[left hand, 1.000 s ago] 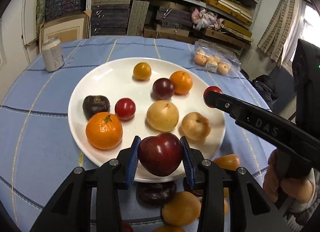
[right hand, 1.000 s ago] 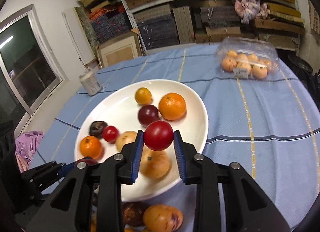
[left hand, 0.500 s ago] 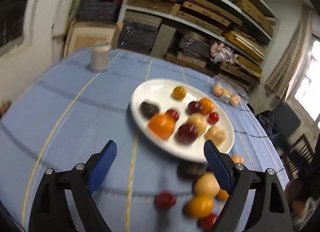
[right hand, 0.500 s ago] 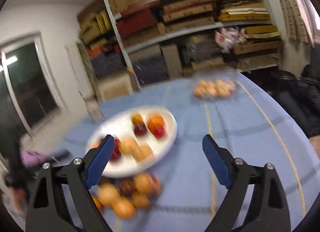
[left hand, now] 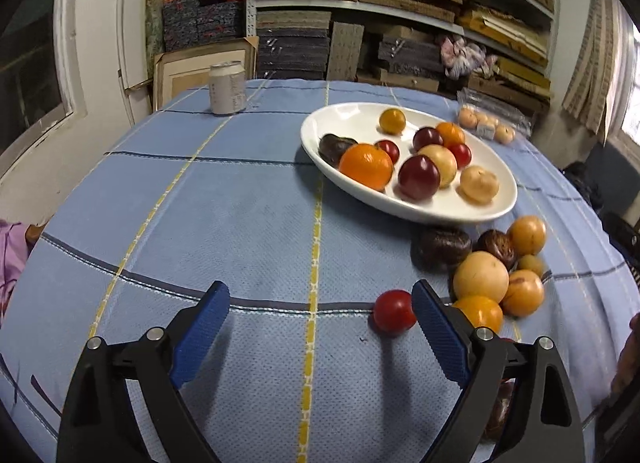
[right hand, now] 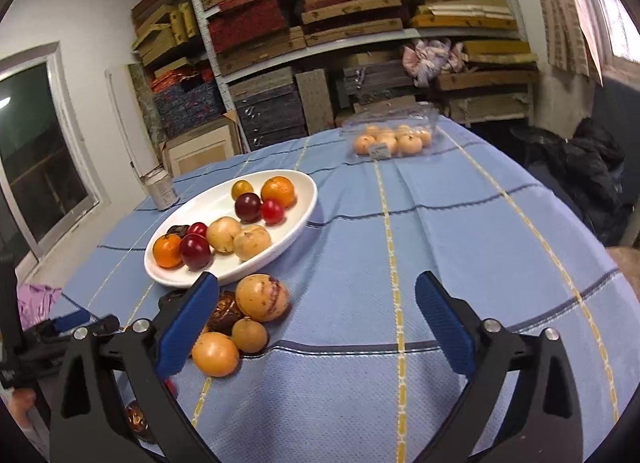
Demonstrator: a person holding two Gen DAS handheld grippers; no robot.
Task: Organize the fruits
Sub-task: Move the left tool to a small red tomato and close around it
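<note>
Left gripper (left hand: 320, 327) was seen with jaws spread wide and nothing between the pads; jaws had just been opening. The dark red plum (left hand: 418, 176) gripped a second before was now found on the white plate (left hand: 316, 131), beside the big orange (left hand: 366, 165). The gripper was pulled back from the plate and held over bare blue tablecloth (left hand: 240, 203). A small red fruit (left hand: 394, 311) was seen just beside the right pad on the cloth, not clamped.

Right gripper (right hand: 316, 323) was likewise wide open and empty; its jaws had just been opening too. The red cherry-tomato-like fruit (right hand: 272, 211) held a second earlier was now seen on the plate next to a dark plum (right hand: 247, 206) and an orange (right hand: 278, 192). This gripper was also drawn back, over cloth.

Judged from this: two fruits were delivered together, one per gripper, and both tools were freed for the next pick.

Still unsorted on the cloth near the plate's front rim: a loose pile (right hand: 240, 323) with a pale round fruit (right hand: 262, 297), a yellow-orange one (right hand: 215, 354), a small tan one (right hand: 249, 335) and dark wrinkled pieces (right hand: 226, 315). Task was judged roughly halfway, the pile being next.

Further out, untouched: a can (left hand: 227, 88) at the far table edge and a clear clamshell of small fruit (right hand: 394, 139). Shelves of stacked material were behind.
</note>
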